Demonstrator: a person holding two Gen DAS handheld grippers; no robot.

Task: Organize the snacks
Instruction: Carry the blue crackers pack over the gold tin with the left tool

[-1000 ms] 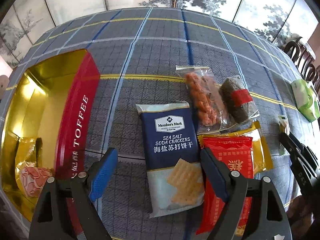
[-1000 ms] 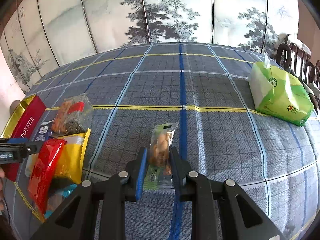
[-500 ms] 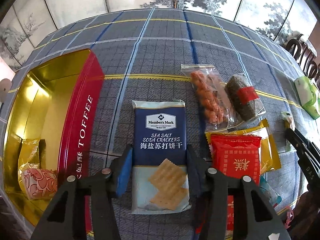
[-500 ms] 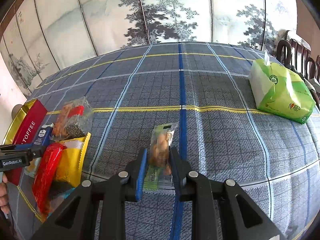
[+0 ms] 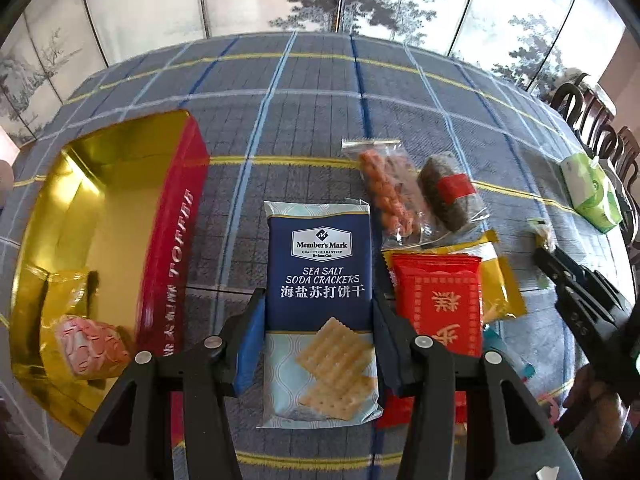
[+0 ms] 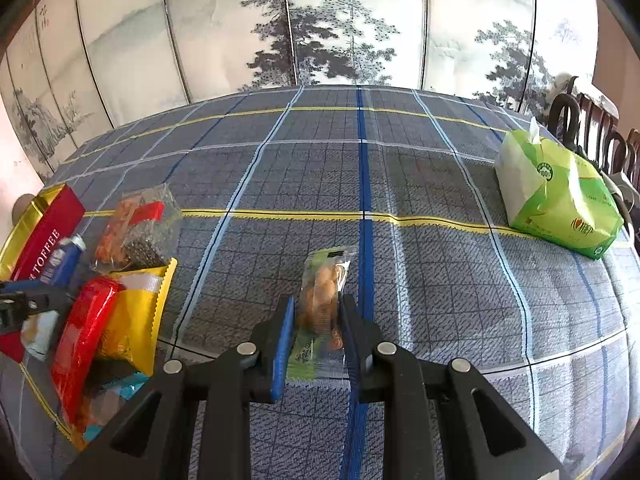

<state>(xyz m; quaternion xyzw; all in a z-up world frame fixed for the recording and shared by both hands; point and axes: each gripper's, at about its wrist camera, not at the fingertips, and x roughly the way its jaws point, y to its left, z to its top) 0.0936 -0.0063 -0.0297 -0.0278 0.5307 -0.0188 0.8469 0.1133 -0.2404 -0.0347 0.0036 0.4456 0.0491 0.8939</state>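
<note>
- The left gripper (image 5: pixel 318 330) has its two blue-padded fingers pressed against the long sides of a navy and pale-blue packet of sea salt soda crackers (image 5: pixel 320 276), pinching it at its lower half above the blue plaid tablecloth (image 5: pixel 280 100).
- At nine o'clock from that packet sits an open red toffee tin with a gold inside (image 5: pixel 172 240); a pink-patterned wrapped sweet (image 5: pixel 90 342) lies in its near corner.
- At three o'clock of the crackers lies a flat red foil pouch with gold characters (image 5: pixel 438 304), resting on a yellow packet (image 5: pixel 500 280).
- At one o'clock are a clear bag of orange twisted snacks (image 5: pixel 386 192) and a dark round cake with a red band (image 5: pixel 446 194), side by side and touching.
- The right gripper (image 6: pixel 318 332) is squeezed onto a small clear and green bag of brown nuts (image 6: pixel 322 296).
- A green tissue pack (image 6: pixel 560 196) lies at two o'clock from it, well apart.
</note>
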